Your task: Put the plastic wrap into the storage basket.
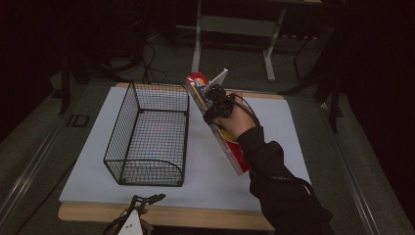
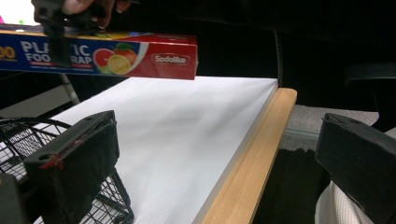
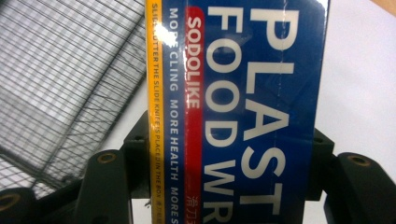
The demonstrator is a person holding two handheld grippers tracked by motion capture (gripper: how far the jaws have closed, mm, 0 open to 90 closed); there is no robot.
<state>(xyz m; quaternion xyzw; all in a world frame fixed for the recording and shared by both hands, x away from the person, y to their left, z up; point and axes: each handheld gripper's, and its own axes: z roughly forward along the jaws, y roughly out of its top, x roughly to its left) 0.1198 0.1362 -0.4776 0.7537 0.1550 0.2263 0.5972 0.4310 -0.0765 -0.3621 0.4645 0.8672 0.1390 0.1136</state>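
A long box of plastic food wrap, blue and red with fruit pictures, hangs tilted above the white board, just right of the black wire basket. My right gripper is shut across the box near its far end. In the right gripper view the box runs up between the jaws of my right gripper, with the basket's mesh behind it. My left gripper rests low at the table's front edge, open, with nothing between its jaws. In its own view my left gripper looks up at the box.
The white board lies on a wooden table whose front edge shows as a light strip. The basket stands on the board's left half. Dark floor, cables and a metal stand lie behind the table.
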